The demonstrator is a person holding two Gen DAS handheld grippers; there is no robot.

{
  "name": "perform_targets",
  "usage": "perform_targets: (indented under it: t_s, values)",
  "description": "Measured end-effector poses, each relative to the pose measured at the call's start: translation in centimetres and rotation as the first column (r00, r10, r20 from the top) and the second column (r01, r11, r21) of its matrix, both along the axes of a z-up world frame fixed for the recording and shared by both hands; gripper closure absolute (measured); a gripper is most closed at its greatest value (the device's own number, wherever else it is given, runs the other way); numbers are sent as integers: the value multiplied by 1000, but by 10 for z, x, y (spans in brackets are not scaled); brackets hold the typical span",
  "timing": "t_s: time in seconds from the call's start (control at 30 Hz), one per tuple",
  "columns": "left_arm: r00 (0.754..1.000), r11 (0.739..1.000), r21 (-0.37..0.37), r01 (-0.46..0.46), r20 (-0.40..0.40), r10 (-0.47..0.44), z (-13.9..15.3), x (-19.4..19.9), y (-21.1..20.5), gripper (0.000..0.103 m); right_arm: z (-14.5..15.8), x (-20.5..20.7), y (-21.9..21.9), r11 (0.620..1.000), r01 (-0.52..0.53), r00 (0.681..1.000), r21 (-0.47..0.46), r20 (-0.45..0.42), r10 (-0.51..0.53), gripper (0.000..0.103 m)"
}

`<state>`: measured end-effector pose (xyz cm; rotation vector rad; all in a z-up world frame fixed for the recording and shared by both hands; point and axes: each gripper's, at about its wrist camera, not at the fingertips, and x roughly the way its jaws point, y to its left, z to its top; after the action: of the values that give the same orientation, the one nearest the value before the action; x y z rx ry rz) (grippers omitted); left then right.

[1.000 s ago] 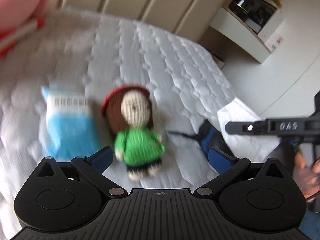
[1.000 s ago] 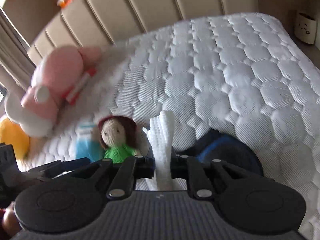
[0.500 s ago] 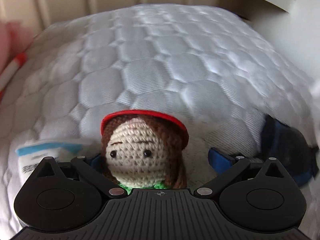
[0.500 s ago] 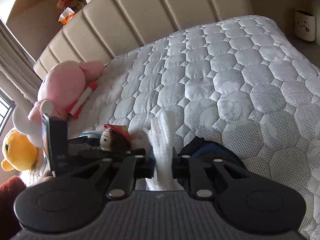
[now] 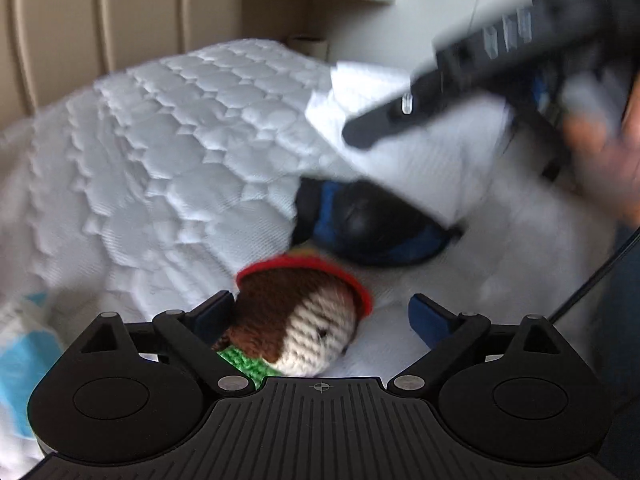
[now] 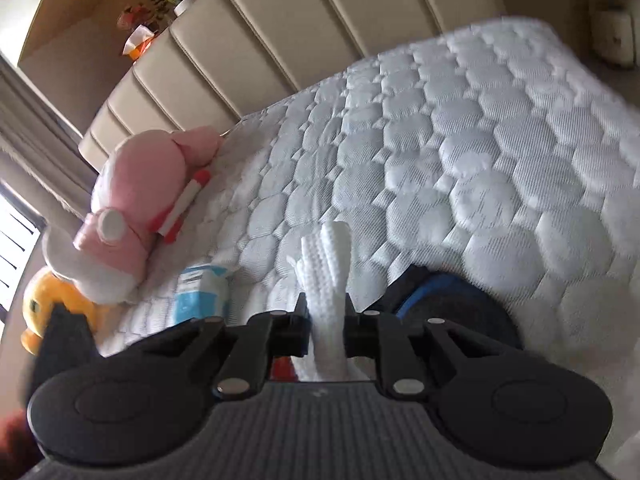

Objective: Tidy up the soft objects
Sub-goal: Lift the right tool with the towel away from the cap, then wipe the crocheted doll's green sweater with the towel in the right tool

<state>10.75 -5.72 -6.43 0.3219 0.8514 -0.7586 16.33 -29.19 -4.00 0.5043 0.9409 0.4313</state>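
L hand-held gripper (image 5: 320,312) is being closed round the knitted doll (image 5: 304,320) on the bed (image 5: 180,140), pads not yet pressing. R hand-held gripper (image 6: 326,320) is being kept pinched on a white cloth (image 6: 326,272), prob. for sorting. Beyond: blue-black cap (image 5: 368,224), tissue pack (image 6: 202,292), pink plush (image 6: 136,200). No containers seen.

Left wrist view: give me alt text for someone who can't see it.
The left hand-held gripper, its jaws closing, straddles the head of a crocheted doll with brown hair and a red hat, lying on a white quilted bed. Beyond it lies a dark blue-and-black soft item, with the blurred right hand-held gripper and a white cloth upper right.
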Motion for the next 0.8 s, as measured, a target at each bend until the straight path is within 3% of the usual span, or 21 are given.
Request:
perform_targets:
  t_s: [0.1, 0.2, 0.3, 0.33, 0.4, 0.5, 0.67, 0.77, 0.8]
  values:
    - [1000, 999, 40, -8, 4, 8, 7, -7, 7, 6, 5, -3, 8, 1000, -16, 999, -2, 34, 16, 88]
    - [991, 990, 54, -128, -27, 129, 25, -19, 26, 2, 4, 6, 20, 999, -1, 999, -38, 38, 3, 91]
    - [968, 971, -39, -234, -102, 229, 24, -16, 46, 1, -12, 22, 34, 998, -11, 999, 59, -39, 14, 91]
    - [961, 966, -77, -247, -143, 235, 20, -13, 51, 1, -19, 25, 40, 998, -13, 998, 69, -58, 17, 91]
    - [953, 962, -85, -260, -184, 242, 10, -6, 54, 1, -32, 30, 51, 999, -9, 997, 39, -76, 12, 91]
    - [954, 966, -68, -250, -187, 234, 1, -1, 54, 1, -45, 33, 54, 999, 16, 997, 47, -82, -12, 90]
    - [952, 959, -118, -259, -196, 233, -3, 5, 59, 0, -55, 37, 41, 995, 60, 992, 77, -116, -51, 84]
    - [955, 960, -128, -250, -193, 223, -6, 4, 57, 0, -62, 37, 27, 982, 115, 979, 147, -184, -87, 85]
    - [957, 961, -126, -246, -190, 220, -8, 4, 55, 0, -63, 36, 22, 976, 141, 973, 168, -204, -106, 90]
